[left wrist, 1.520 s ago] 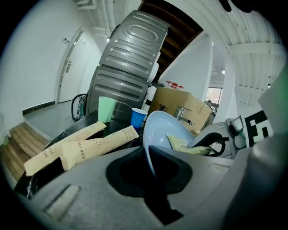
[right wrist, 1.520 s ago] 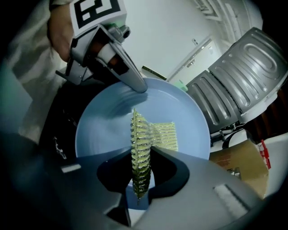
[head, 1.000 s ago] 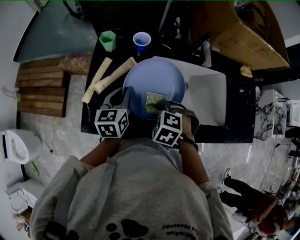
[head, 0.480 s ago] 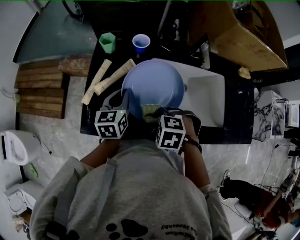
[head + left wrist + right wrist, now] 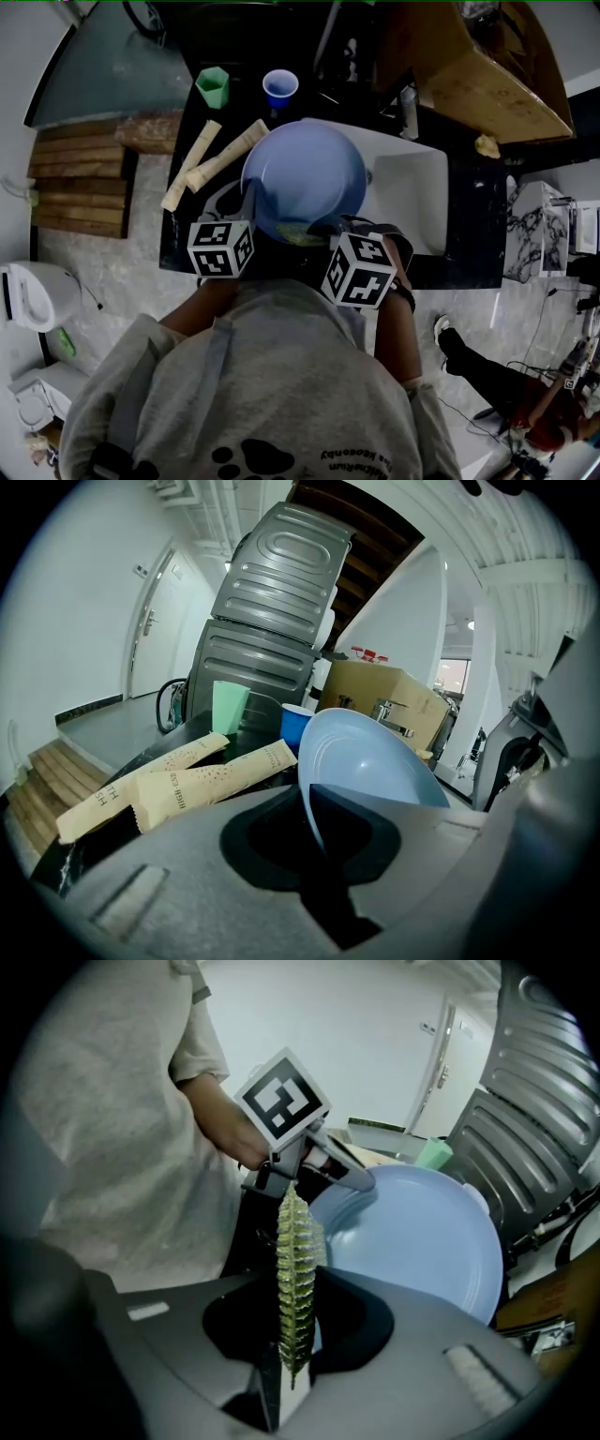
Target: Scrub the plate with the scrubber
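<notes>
- The left gripper (image 5: 314, 832) is clamped on the near rim of the blue plate (image 5: 375, 761) and holds it tilted above the black counter, beside the white sink (image 5: 412, 187).
- The right gripper (image 5: 292, 1335) pinches the green scrubber (image 5: 295, 1269) edge-on between its jaws, at the plate's near edge. Whether it touches the plate, I can't tell.
- My call is to lay the scrubber's flat face on the plate's inner surface, not its thin edge.
- Overlapping strokes should run towards the far rim under moderate pressure, because pushing too hard could twist the rim out of the left clamp.
</notes>
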Tool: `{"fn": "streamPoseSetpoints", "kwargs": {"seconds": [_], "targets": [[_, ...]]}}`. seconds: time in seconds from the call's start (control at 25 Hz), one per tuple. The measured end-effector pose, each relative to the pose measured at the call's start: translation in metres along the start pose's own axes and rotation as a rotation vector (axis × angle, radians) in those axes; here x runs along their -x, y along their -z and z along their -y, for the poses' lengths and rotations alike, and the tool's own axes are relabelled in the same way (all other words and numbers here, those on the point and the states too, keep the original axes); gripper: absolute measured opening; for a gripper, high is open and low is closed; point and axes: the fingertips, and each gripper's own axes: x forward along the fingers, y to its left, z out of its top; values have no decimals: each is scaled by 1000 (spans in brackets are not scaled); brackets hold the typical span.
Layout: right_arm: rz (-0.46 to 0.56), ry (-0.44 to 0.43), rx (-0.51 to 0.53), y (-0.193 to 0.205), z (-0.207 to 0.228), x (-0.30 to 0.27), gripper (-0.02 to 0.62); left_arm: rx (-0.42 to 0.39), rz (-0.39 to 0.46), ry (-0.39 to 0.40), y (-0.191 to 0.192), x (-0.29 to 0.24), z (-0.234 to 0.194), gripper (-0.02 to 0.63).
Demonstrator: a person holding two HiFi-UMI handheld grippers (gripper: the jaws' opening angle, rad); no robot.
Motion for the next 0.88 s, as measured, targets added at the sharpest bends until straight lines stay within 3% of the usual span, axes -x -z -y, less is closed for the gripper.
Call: {"fn": "streamPoseSetpoints", "kwargs": {"seconds": [0.16, 0.36, 0.48, 0.72, 0.88], "targets": [[-2, 188, 16, 6, 33, 15, 72, 4, -7, 0, 2, -1, -1, 41], [-24, 592, 86, 7, 92, 45, 75, 3, -12, 3, 2, -2, -1, 41], [-52, 752, 150, 4, 112, 60, 75, 5, -12, 5, 2, -2, -1, 41], [-135, 864, 249, 4, 132, 62, 75, 5, -15, 10, 2, -3, -2, 41], [-205, 872, 313, 7, 141, 52, 74, 10, -16, 9, 3, -3, -2, 41]]}}
